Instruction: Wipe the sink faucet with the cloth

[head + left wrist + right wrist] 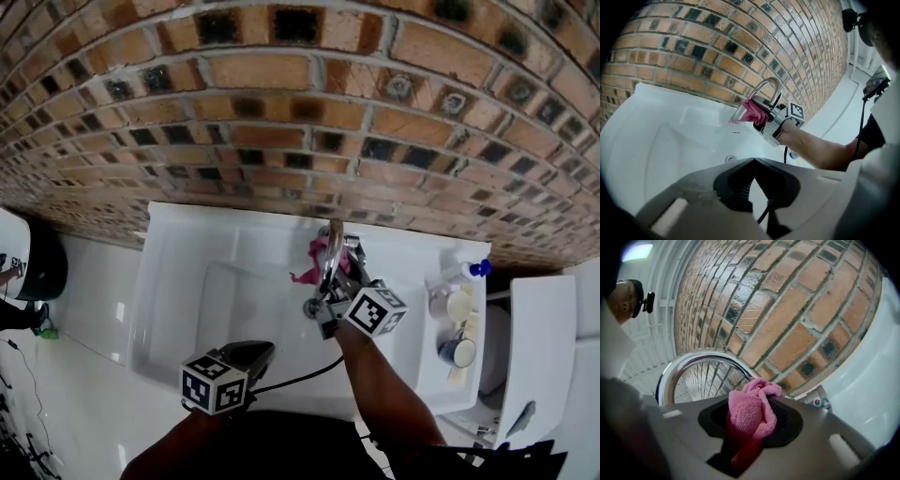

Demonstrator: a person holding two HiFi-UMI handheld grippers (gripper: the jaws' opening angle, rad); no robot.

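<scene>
A chrome arched faucet [330, 251] stands at the back of the white sink [178, 281], against the brick wall. My right gripper [336, 292] is shut on a bunched pink cloth [317, 255] and holds it against the faucet's arch. In the right gripper view the cloth [751, 413] fills the jaws and the faucet [693, 359] curves just behind it. My left gripper [251, 354] hangs over the sink's front rim, shut and with nothing in it. From the left gripper view I see the cloth [753, 111] pressed on the faucet [769, 86].
A bottle with a blue cap [467, 271] and two cups [457, 351] stand on the sink's right ledge. The drain [730, 159] is in the basin floor. A brick wall [300, 112] backs the sink. A black bin [39, 267] stands far left.
</scene>
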